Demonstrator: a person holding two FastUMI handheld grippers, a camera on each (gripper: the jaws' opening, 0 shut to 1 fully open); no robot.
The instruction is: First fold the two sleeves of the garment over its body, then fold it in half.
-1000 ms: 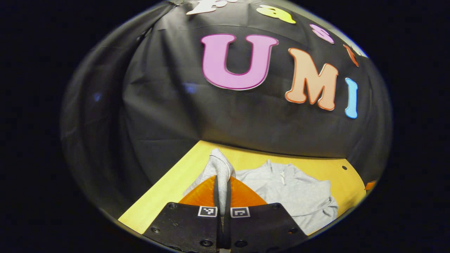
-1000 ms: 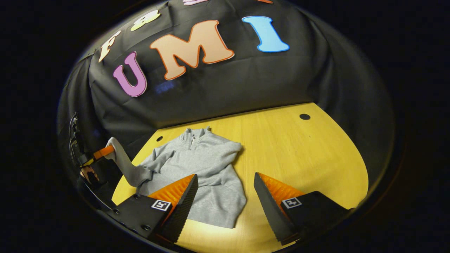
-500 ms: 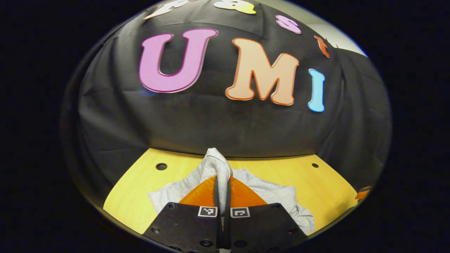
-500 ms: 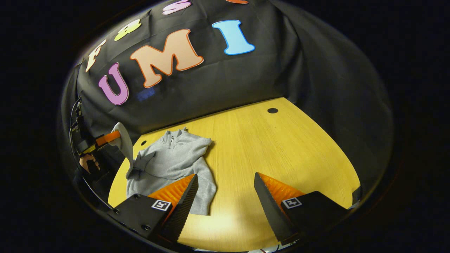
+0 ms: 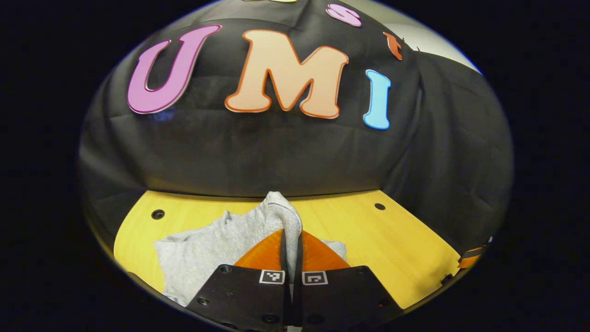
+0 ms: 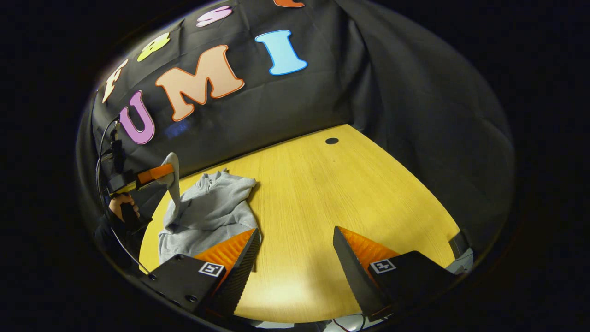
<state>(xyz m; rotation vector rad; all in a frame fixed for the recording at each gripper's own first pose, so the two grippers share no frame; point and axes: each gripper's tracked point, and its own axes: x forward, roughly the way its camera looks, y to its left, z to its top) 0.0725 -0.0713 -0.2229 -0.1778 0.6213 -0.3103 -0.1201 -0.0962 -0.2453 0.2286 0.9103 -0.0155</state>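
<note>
Left gripper (image 5: 290,240) jaws clamped on sleeve (image 5: 283,214) — right gripper (image 6: 295,258) jaws apart, over bare table (image 6: 322,193).

Dim booth, bright glare patch on the yellow table (image 6: 295,286), sharp focus, strong fisheye edge warping.

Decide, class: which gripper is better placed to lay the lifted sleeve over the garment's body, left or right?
Left. The left gripper is shut on the sleeve, lifted above the garment. The right gripper hangs open over bare table, holding nothing.
</note>
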